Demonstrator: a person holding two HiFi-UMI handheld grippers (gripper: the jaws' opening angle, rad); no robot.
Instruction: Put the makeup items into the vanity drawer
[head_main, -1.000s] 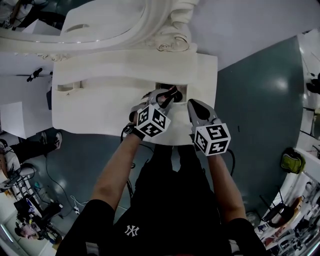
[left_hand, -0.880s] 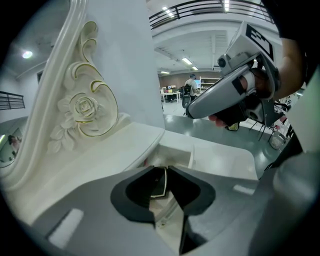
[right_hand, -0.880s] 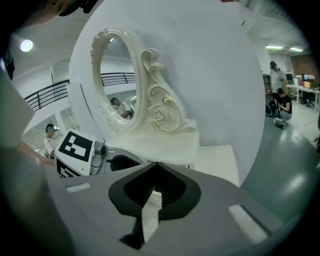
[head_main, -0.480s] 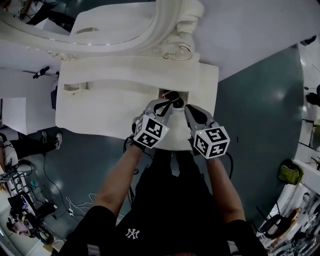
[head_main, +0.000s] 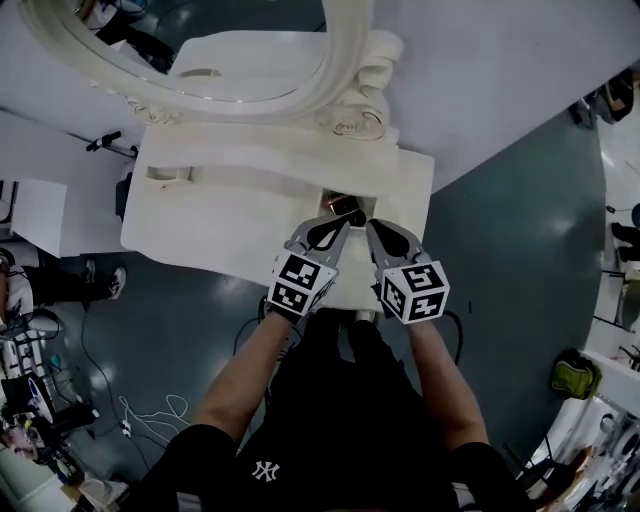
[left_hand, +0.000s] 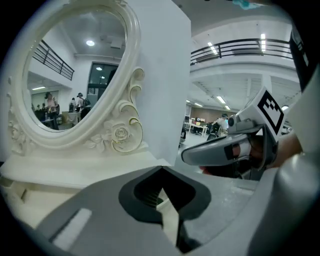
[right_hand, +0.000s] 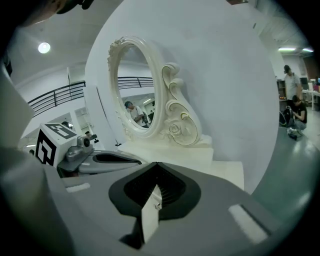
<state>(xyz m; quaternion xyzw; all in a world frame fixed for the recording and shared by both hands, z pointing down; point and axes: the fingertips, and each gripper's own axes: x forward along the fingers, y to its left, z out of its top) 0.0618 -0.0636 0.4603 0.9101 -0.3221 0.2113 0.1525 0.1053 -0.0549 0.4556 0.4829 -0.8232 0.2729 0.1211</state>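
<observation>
The white vanity (head_main: 230, 215) stands below me. A small open drawer (head_main: 343, 206) near its right end holds dark and pinkish makeup items, too small to tell apart. My left gripper (head_main: 344, 220) is at the drawer's near edge, shut, with nothing between its jaws (left_hand: 162, 170). My right gripper (head_main: 369, 223) is right beside it, also shut and empty (right_hand: 156, 164). Each gripper view shows the other gripper alongside: the right gripper (left_hand: 225, 150) and the left gripper (right_hand: 100, 160). Neither gripper view shows the drawer's contents.
An oval mirror (head_main: 250, 60) in an ornate white frame rises at the vanity's back, against a white panel (head_main: 480, 70). The teal floor (head_main: 520, 230) lies to the right. Cables (head_main: 150, 410) and equipment sit on the floor at the left.
My left gripper has drawn back from inside the drawer to its near edge. The two grippers have come closer together. My head view has shifted.
</observation>
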